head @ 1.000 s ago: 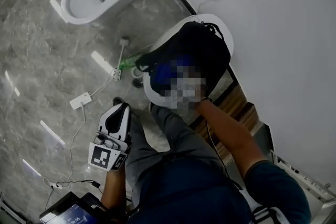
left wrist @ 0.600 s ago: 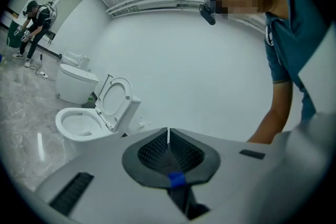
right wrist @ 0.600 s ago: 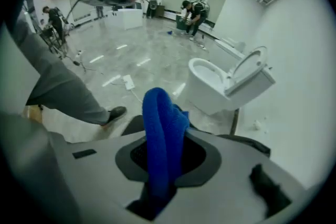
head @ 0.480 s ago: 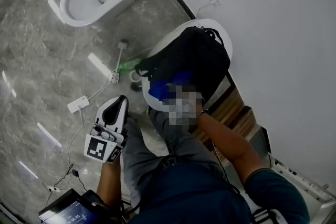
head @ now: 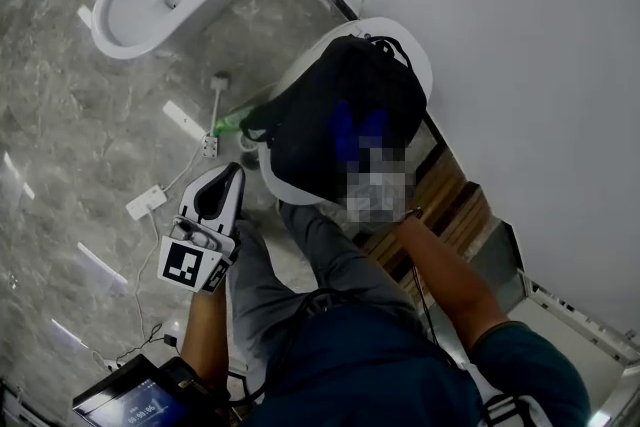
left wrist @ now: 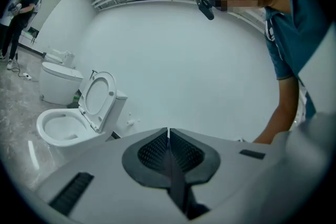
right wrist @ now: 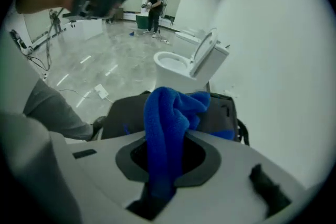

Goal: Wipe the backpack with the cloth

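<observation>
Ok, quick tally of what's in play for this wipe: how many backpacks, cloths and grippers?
backpack: 1
blue cloth: 1
grippers: 2 (left gripper shut and empty; right gripper shut on the blue cloth)
Total: 4

The blue cloth (head: 345, 123) now lies nearer the backpack's (head: 305, 105) middle, apparently slid up from its near edge.
</observation>
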The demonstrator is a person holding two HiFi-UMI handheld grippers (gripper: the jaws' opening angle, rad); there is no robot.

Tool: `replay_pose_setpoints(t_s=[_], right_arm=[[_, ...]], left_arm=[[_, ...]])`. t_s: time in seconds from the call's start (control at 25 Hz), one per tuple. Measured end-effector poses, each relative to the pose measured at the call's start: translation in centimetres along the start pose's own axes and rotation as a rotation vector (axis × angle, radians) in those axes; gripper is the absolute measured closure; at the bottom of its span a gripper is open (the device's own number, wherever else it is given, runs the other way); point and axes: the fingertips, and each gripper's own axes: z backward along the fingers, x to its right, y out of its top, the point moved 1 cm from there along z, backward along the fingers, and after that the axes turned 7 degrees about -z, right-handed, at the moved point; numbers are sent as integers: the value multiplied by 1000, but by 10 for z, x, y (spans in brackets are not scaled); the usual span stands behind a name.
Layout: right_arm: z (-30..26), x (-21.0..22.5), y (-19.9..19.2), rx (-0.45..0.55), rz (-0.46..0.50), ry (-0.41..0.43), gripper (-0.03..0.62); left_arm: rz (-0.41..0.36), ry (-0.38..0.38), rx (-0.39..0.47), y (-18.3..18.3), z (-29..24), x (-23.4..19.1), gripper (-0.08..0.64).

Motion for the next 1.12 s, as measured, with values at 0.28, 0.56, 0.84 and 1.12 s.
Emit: replay_pose_setpoints(t_s=[0.28,0.56,0.84,1.12], right_arm=[[-59,49,93,148,24,-55,529],[-49,204,-34,-89,-348,-196,529],[27,89,-192,-42,-1157,-142,529],[-25,119,-220,7,-1408,-155,529]], left_arm=[[-15,-22,-37,7,-8,8,543],[-18,8,-59,-2,1,-1,543],[-6,-12,-88,-8,-9,5,543],[-49,-84,-109,3,-33,20,543]])
